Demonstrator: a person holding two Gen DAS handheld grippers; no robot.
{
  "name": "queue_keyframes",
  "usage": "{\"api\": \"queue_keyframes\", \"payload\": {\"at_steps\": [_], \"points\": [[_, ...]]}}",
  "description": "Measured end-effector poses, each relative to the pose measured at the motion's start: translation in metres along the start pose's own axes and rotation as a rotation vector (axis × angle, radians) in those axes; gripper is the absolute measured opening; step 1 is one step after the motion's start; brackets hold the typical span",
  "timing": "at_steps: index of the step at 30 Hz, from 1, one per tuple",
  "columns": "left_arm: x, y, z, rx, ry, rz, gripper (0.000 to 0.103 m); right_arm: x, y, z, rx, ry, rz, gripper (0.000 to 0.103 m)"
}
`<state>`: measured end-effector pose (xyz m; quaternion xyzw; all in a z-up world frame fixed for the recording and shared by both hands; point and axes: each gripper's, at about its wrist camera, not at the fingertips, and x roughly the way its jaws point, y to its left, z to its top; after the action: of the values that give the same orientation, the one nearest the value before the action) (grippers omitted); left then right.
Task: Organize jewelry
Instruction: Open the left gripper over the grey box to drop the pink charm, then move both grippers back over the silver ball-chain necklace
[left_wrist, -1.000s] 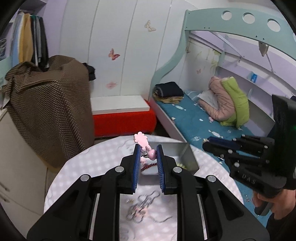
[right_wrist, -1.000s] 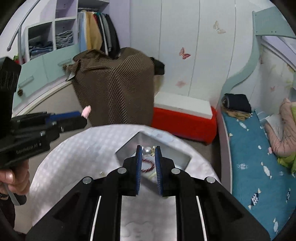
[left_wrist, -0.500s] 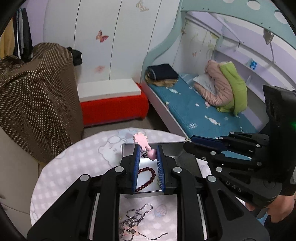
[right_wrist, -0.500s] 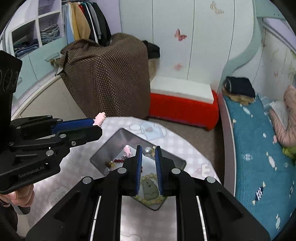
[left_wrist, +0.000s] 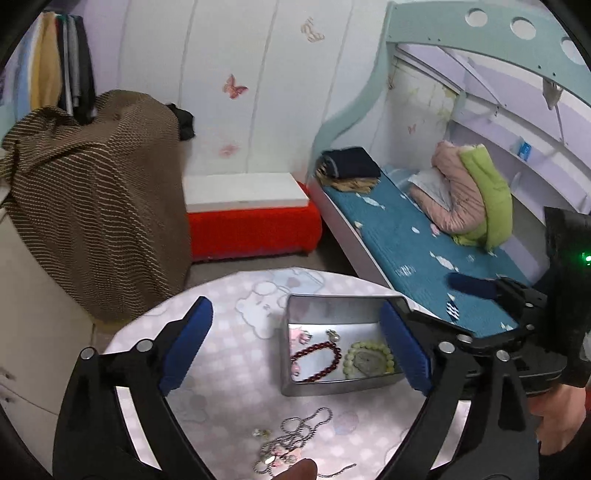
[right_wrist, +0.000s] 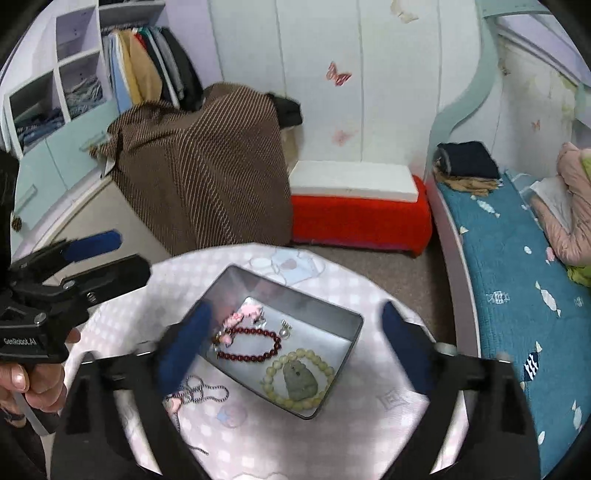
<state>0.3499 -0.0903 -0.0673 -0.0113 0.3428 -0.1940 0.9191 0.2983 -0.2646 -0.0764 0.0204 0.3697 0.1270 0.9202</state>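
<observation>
A grey metal tin (left_wrist: 332, 306) (right_wrist: 354, 325) sits on the round table. In it lie a dark red bead bracelet (left_wrist: 317, 360) (right_wrist: 251, 345), a pale green bead bracelet with a jade pendant (left_wrist: 367, 360) (right_wrist: 299, 380), a pink flower earring (right_wrist: 245, 314) (left_wrist: 301, 336) and a pearl earring (right_wrist: 284, 330) (left_wrist: 332, 335). A silver chain with pink charms (left_wrist: 291, 439) (right_wrist: 199, 391) lies on the table in front of the tin. My left gripper (left_wrist: 295, 347) is open and empty above the tin. My right gripper (right_wrist: 295, 343) is open and empty above the tin.
The round table (left_wrist: 229, 380) has a pink-and-white patterned cloth. Beyond it stand a red bench with a white top (left_wrist: 251, 218), a brown striped blanket over furniture (left_wrist: 96, 199) and a bed with a teal cover (left_wrist: 424, 251). The other gripper shows at the right (left_wrist: 517, 317).
Both grippers have opened. The pink flower earring and the pearl earring left the fingers and now lie in the tin. Both grippers have pulled back slightly.
</observation>
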Motion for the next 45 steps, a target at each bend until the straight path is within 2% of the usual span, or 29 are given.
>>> {"api": "queue_keyframes", "payload": {"at_steps": [4, 8, 15, 20, 25, 29, 34, 36, 41, 45], "points": [[-0.018, 0.003, -0.007, -0.013, -0.043, 0.040, 0.097, -0.011, 0.003, 0.000, 0.013, -0.026, -0.027, 0.096], [-0.038, 0.010, -0.017, -0.026, -0.080, 0.085, 0.097, -0.027, 0.010, -0.003, 0.022, -0.061, -0.018, 0.096], [-0.074, 0.021, -0.046, -0.041, -0.117, 0.150, 0.097, -0.063, 0.034, -0.015, -0.014, -0.129, -0.010, 0.096], [-0.097, 0.031, -0.068, -0.068, -0.133, 0.183, 0.097, -0.077, 0.048, -0.029, -0.039, -0.140, -0.009, 0.096], [-0.112, 0.039, -0.087, -0.071, -0.135, 0.222, 0.097, -0.065, 0.067, -0.050, -0.096, -0.085, 0.000, 0.096], [-0.113, 0.049, -0.106, -0.087, -0.106, 0.250, 0.097, -0.032, 0.086, -0.073, -0.147, 0.016, 0.040, 0.096], [-0.108, 0.060, -0.125, -0.111, -0.063, 0.261, 0.097, 0.003, 0.103, -0.095, -0.195, 0.099, 0.064, 0.095], [-0.104, 0.063, -0.131, -0.120, -0.048, 0.264, 0.097, 0.012, 0.109, -0.101, -0.207, 0.115, 0.078, 0.091], [-0.095, 0.066, -0.144, -0.136, -0.012, 0.262, 0.097, 0.030, 0.114, -0.109, -0.237, 0.150, 0.085, 0.066], [-0.086, 0.066, -0.151, -0.138, 0.014, 0.258, 0.097, 0.041, 0.114, -0.110, -0.247, 0.163, 0.094, 0.063]]}}
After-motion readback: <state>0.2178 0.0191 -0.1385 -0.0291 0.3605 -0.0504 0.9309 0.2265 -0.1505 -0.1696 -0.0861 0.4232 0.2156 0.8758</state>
